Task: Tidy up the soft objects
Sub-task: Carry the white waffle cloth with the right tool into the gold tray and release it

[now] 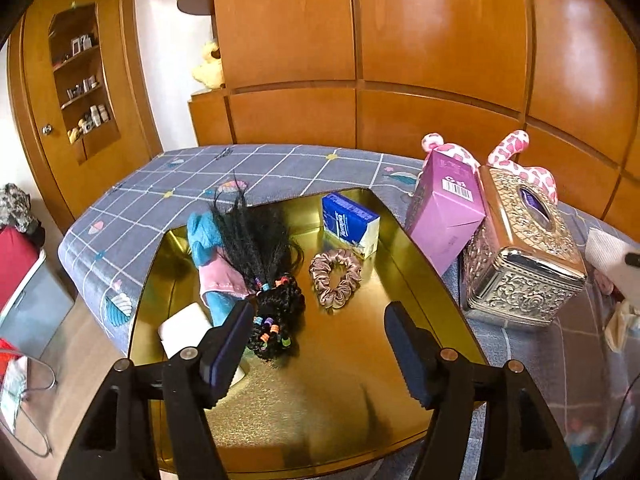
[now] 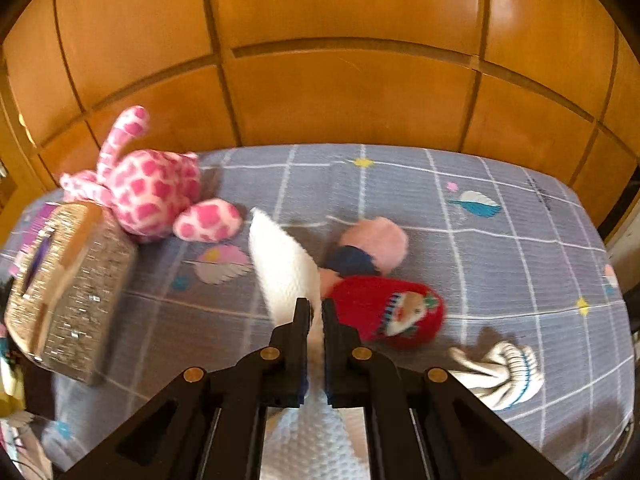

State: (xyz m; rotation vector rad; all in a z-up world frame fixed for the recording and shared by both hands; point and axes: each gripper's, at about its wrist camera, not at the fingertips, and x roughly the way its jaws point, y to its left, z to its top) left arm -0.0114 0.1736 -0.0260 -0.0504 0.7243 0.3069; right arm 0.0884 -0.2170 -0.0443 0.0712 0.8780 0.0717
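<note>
In the left wrist view my left gripper (image 1: pixel 320 344) stands open over a gold tray (image 1: pixel 400 368), with nothing between its pads. A black braided hairpiece with coloured beads (image 1: pixel 276 316) lies just beyond its left finger. Also in the tray are a blue and pink cloth (image 1: pixel 212 260), a pink scrunchie (image 1: pixel 336 278), a blue tissue pack (image 1: pixel 350 224) and a white block (image 1: pixel 184 328). My right gripper (image 2: pixel 316 312) is shut on a white textured cloth (image 2: pixel 284 264), lifted above the bed. Behind it lie a red knitted hat (image 2: pixel 388 308) and a pink pompom piece (image 2: pixel 372 240).
An ornate metal tissue box (image 1: pixel 520 248) and a purple carton (image 1: pixel 444 208) stand right of the tray. A pink spotted plush (image 2: pixel 148 192) lies behind them. A white sock (image 2: pixel 504 376) sits at the bed's right. Wooden panelling backs the chequered bedspread (image 2: pixel 480 240).
</note>
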